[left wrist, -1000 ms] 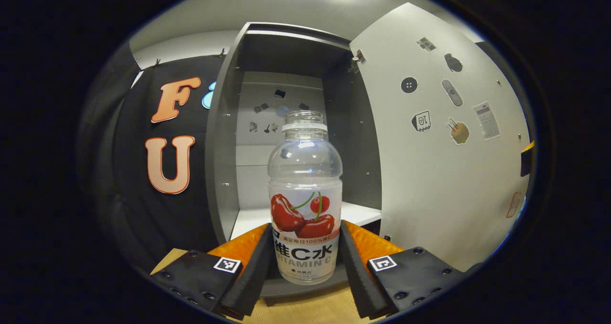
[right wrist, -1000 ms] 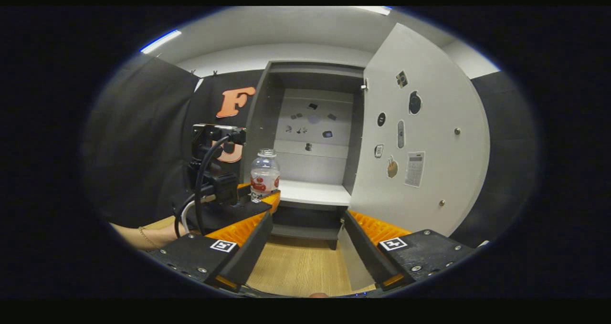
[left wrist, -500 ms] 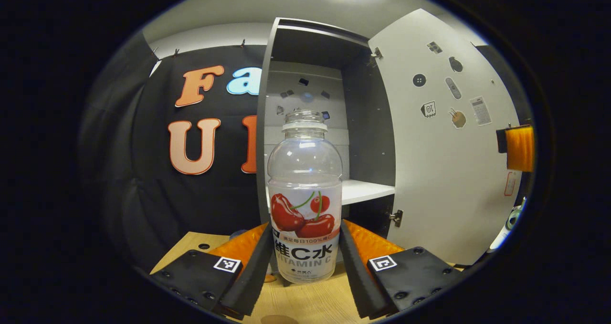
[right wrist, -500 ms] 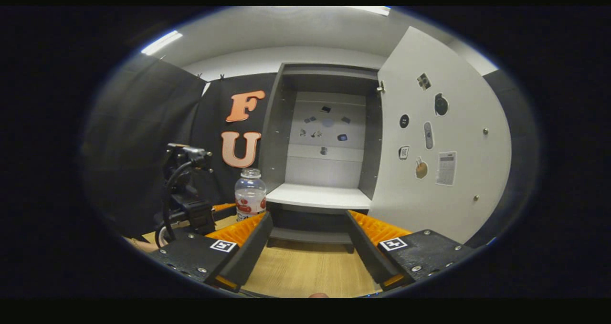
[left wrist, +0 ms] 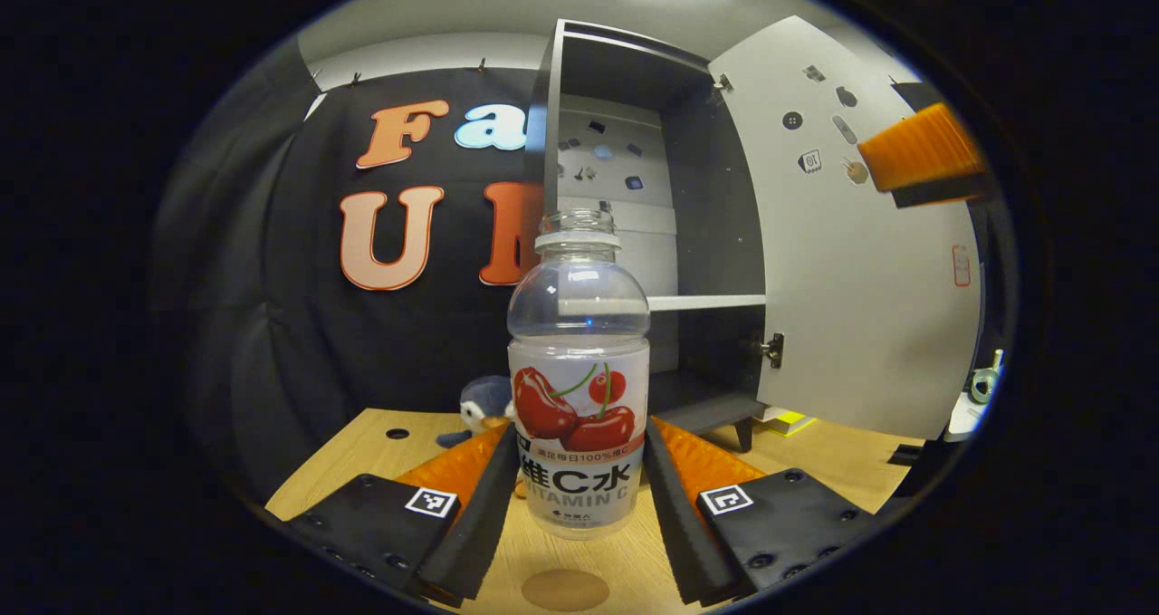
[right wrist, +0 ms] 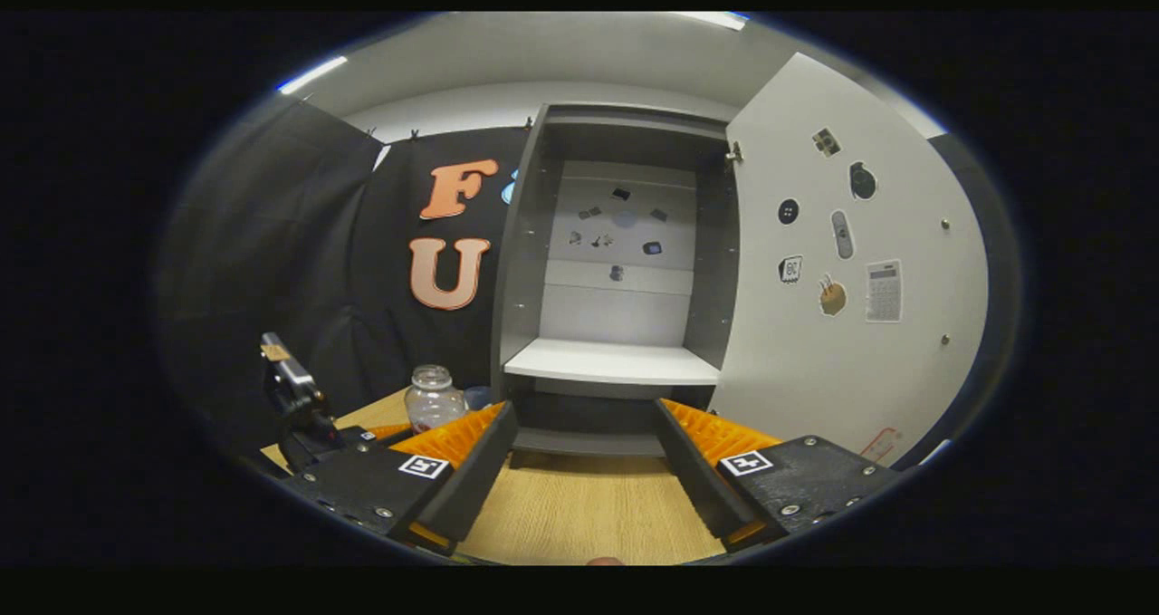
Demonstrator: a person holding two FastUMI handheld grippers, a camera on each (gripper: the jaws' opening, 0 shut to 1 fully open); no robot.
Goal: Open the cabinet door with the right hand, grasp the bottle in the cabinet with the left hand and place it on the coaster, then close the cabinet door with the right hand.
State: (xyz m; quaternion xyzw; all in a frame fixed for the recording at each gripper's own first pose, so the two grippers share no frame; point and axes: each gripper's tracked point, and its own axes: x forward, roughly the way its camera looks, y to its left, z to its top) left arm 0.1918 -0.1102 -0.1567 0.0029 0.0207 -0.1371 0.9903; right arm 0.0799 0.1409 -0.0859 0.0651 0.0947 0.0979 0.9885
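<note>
Now we see the cabinet (left wrist: 634,189) in the upper middle of the left gripper view with its door (left wrist: 860,262) swung wide to the right, so we judge the step in hand to be carrying the clear cherry-labelled bottle (left wrist: 579,398) to the coaster (left wrist: 566,590), the brown disc on the wooden table (left wrist: 362,452) at bottom centre. Our left gripper (left wrist: 578,497) has both fingers pressed on the bottle's lower sides; next it must lower the bottle squarely onto the coaster and release, while our right gripper (right wrist: 584,470), fingers spread wide and holding nothing at the bottom of its own view, waits to shut the door.
</note>
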